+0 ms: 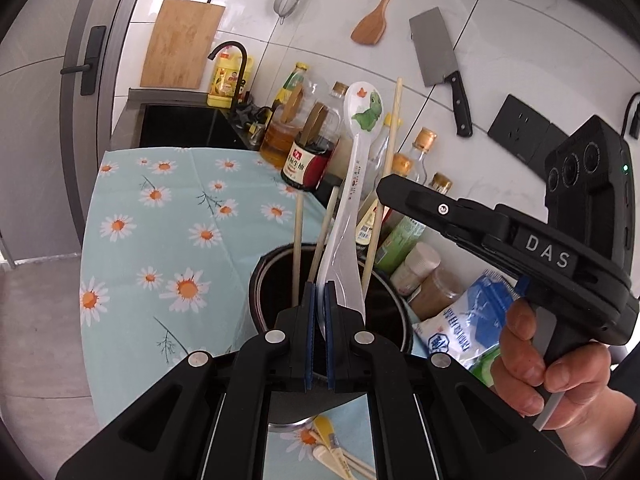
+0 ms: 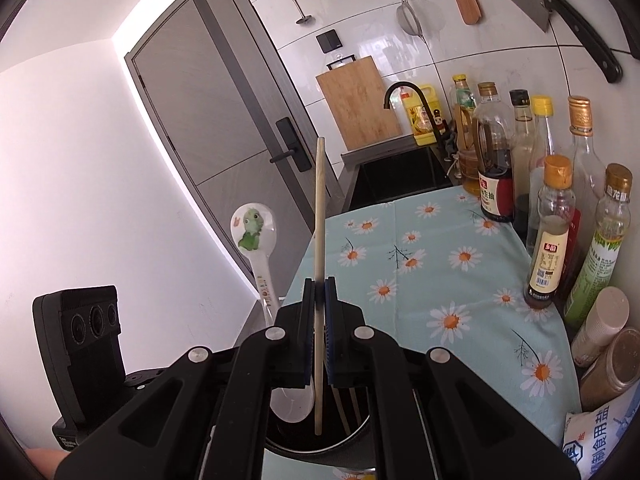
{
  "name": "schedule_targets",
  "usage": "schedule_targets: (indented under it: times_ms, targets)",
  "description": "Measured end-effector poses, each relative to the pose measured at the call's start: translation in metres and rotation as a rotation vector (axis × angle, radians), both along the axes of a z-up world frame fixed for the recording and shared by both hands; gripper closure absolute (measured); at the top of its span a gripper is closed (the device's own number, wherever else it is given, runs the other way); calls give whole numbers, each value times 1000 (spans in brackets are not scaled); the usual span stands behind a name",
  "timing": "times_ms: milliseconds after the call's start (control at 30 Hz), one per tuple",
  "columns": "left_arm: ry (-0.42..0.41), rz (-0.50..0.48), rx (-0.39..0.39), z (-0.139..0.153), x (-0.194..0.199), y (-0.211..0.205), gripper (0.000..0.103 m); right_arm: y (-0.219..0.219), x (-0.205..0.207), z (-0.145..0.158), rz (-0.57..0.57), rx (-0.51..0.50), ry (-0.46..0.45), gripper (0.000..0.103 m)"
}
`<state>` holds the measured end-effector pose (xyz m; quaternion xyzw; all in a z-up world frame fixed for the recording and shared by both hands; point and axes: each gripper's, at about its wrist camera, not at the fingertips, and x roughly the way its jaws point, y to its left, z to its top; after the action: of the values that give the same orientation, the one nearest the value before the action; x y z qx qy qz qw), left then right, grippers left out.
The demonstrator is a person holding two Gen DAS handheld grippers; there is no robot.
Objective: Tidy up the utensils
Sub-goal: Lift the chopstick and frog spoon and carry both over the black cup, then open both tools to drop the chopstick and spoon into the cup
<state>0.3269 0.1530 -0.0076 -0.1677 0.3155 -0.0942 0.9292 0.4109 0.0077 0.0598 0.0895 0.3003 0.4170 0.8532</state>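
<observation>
Your left claw (image 1: pixel 319 300) is pinching the white spoon (image 1: pixel 362 128), the one with a green dinosaur picture on its bowl. The spoon stands up tall, and its clear lower end hangs over the dark round holder (image 1: pixel 264 276). Your right claw (image 2: pixel 319 300) is pinching one wooden chopstick (image 2: pixel 319 216). That chopstick points up too, and its lower tip reaches down into the holder (image 2: pixel 280 442).

More chopsticks (image 1: pixel 297 240) already lean inside the holder. It sits on the desk (image 1: pixel 160 220), close to the near edge. The desk wears a light blue cloth with white and orange daisies. The middle of the cloth is bare, so there is open room there. On the wall side it is crowded: a row of bottles (image 2: pixel 554 232), two small jars (image 2: pixel 600 320) and a blue and white bag (image 1: pixel 464 320) stand just beside the holder.

A few pale spoons (image 1: pixel 332 444) lie on the cloth under your left claw.

Past the desk is a dark sink (image 2: pixel 396 172) with a black tap (image 2: pixel 412 92). A wooden board (image 2: pixel 358 104) leans on the white tiles. A cleaver (image 1: pixel 440 60), a wooden spatula (image 1: pixel 374 20) and a strainer (image 1: pixel 287 0) hang on the wall. A grey door (image 2: pixel 224 120) is on the far side.

Your right tool says "DAS" (image 1: pixel 546 252) on its side. The bottles and the bag carry Chinese writing.
</observation>
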Motion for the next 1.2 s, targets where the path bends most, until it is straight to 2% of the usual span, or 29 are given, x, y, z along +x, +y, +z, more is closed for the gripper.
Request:
schedule_targets:
  times_ms: [267,367,800,867,900,933,967,1200]
  targets:
    - [38,10,-9,-5,-1,0,97,-4,-2,-8,3,4,32,96]
    - [44,18,-17,-3,-3,2,96,-8,-1,-7,-8,11,44,87]
    - [26,27,-38,8,-13,3,96,-23,-12,10,-23,25,16,86]
    - [21,24,-38,10,-16,3,96,-25,-15,10,-11,39,24,85]
    - [18,24,-40,12,-18,3,96,-26,-16,11,1,44,28,81]
    - [16,28,-44,13,-20,4,89,-25,-18,11,14,45,31,80]
    - [16,30,-50,15,-22,4,87,-25,-20,11,22,40,32,80]
    - [2,24,-51,27,-42,2,87,-28,-40,14,61,13,39,80]
